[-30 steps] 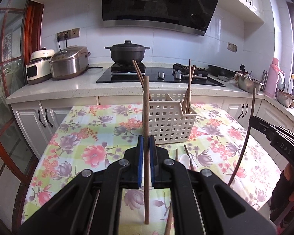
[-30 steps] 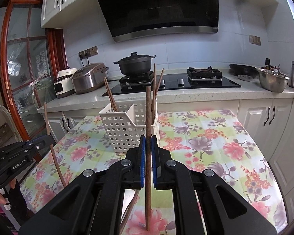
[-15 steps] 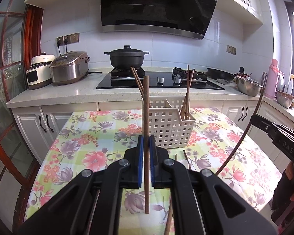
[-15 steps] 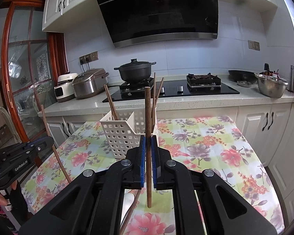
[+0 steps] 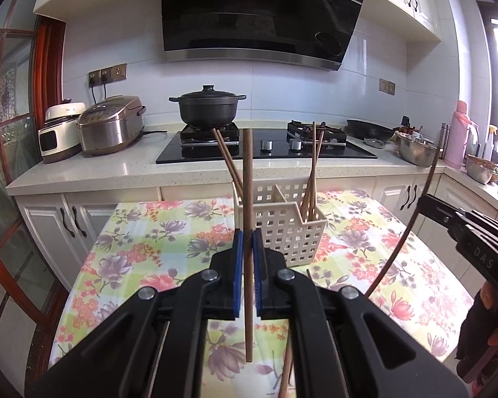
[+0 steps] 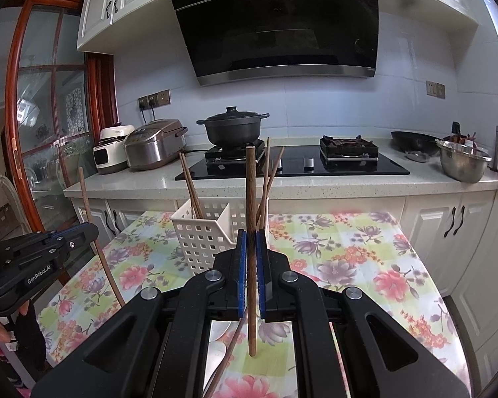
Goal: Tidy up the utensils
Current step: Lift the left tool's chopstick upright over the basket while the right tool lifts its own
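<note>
The table [image 5: 142,252] with its floral cloth lies below both my tools, short of the kitchen counter [image 5: 99,169]. Near the table's far edge stands the white slotted utensil basket [image 5: 295,235], chopsticks leaning in both its compartments. My left gripper [image 5: 245,248] is clamped on one upright brown chopstick [image 5: 247,172], lifted above the cloth. My right gripper [image 6: 251,252] pinches a second upright chopstick [image 6: 250,185] the same way, just short of the basket.
</note>
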A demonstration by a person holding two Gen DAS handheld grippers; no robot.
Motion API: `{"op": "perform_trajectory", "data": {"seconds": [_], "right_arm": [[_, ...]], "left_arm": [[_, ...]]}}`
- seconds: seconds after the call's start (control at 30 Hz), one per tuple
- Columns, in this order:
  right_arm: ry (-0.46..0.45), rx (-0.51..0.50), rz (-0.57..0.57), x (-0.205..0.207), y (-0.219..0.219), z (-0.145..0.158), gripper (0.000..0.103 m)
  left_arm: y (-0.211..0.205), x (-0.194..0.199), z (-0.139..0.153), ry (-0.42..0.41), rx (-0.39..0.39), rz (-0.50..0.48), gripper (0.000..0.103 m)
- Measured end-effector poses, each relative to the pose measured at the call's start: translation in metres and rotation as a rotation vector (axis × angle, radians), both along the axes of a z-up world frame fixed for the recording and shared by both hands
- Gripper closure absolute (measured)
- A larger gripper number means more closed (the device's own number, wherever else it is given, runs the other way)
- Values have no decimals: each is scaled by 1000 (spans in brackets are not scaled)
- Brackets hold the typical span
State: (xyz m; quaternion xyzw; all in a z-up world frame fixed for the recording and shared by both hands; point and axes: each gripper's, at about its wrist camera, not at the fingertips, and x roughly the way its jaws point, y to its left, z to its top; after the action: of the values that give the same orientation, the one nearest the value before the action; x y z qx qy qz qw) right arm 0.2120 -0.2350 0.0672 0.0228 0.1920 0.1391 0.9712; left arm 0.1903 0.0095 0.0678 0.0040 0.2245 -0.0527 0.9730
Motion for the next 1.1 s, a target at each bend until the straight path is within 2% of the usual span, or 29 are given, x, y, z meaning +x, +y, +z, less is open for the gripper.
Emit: {"op": "perform_trajectory", "data": {"seconds": [0.2, 0.5, 0.9, 1.03, 1.1], "right_arm": [[-12, 5, -1, 14, -1, 13, 97], [-45, -18, -4, 20, 0, 30, 97], [-87, 8, -8, 41, -5, 66, 97], [-97, -7, -8, 47, -1, 75, 97], [-102, -17, -9, 51, 2, 78, 97]], "left_arm": [[-1, 15, 20, -12, -8, -6, 97], [-9, 21, 49, -57, 24, -18, 97], [-12, 54, 95, -50, 7, -46, 97], [-14, 67, 106, -45, 23, -42, 97], [-15, 77, 112, -31, 6, -51, 97]]}}
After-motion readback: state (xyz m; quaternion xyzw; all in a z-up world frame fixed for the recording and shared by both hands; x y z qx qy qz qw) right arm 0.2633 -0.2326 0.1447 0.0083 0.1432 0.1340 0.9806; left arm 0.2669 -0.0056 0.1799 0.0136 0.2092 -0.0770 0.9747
